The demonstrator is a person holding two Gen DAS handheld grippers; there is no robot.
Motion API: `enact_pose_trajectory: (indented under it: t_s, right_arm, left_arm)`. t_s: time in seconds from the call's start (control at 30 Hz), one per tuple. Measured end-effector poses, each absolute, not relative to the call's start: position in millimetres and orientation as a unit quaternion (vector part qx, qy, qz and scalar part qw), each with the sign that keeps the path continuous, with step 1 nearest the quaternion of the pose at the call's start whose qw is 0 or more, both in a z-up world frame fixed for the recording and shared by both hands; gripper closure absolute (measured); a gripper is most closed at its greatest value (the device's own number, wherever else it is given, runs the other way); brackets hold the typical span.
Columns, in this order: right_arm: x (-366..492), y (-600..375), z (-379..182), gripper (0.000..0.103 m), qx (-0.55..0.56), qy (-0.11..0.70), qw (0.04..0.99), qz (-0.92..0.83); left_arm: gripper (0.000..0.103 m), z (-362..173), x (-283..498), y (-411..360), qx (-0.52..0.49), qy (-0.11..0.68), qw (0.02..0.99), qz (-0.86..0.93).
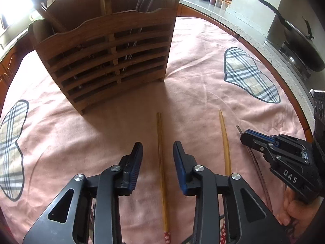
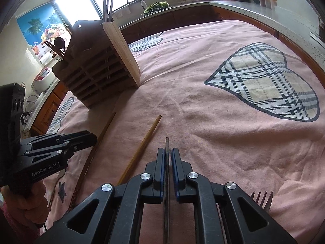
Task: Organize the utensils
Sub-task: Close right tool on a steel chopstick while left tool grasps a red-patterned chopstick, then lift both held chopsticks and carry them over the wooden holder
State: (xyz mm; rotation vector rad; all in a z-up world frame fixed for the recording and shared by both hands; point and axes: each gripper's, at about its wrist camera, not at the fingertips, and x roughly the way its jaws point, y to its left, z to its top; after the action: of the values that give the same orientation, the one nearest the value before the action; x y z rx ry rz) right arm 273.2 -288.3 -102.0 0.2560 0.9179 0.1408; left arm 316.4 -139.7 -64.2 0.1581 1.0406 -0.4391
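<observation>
wooden utensil holder (image 1: 113,61) stands at eleven o'clock. left hand-held gripper (image 1: 157,156) gapes astride a bamboo chopstick (image 1: 161,152), ungripped; right hand-held gripper (image 2: 167,162) pinches a dark utensil (image 2: 167,144). next: close, lift, drop into holder.

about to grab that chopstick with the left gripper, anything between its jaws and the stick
Nothing visible does. The left gripper stands open straddling the chopstick, which lies bare on the cloth; the second chopstick lies clear to its right.
</observation>
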Motion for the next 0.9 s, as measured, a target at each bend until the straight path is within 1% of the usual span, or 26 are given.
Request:
enact_pose_trajectory:
  t_s: [0.2,0.27,0.33,0.43,0.5,0.63,0.9]
  right_arm:
    - [279,-288,-102,0.093,0.102,0.453,0.884,0.06]
    - [281,-286,-104,0.093,0.094,0.457,0.883,0.06]
    - [281,-282,-103,0.093,0.076,0.457,0.885,0.057]
    - [282,-275,-103,0.094,0.047,0.455,0.888,0.049]
    - [282,-272,-102,0.098,0.042,0.455,0.888,0.051]
    - [274,-272,-90,0.099,0.059,0.443,0.892,0.066]
    - [248,-275,-45,0.099,0.12,0.387,0.908,0.105]
  left_arm:
    - [0.072,-77,338,-153,0.098,0.506,0.833,-0.201]
    - [0.079,-78,338,-155,0.112,0.496,0.838,-0.197]
    - [0.097,-77,337,-157,0.116,0.492,0.839,-0.201]
    - [0.098,-76,336,-156,0.112,0.49,0.84,-0.203]
    - [0.098,-72,331,-150,0.1,0.488,0.842,-0.206]
    - [0.098,-50,316,-128,0.056,0.474,0.851,-0.217]
    - [0.098,-1,271,-83,-0.002,0.429,0.877,-0.216]
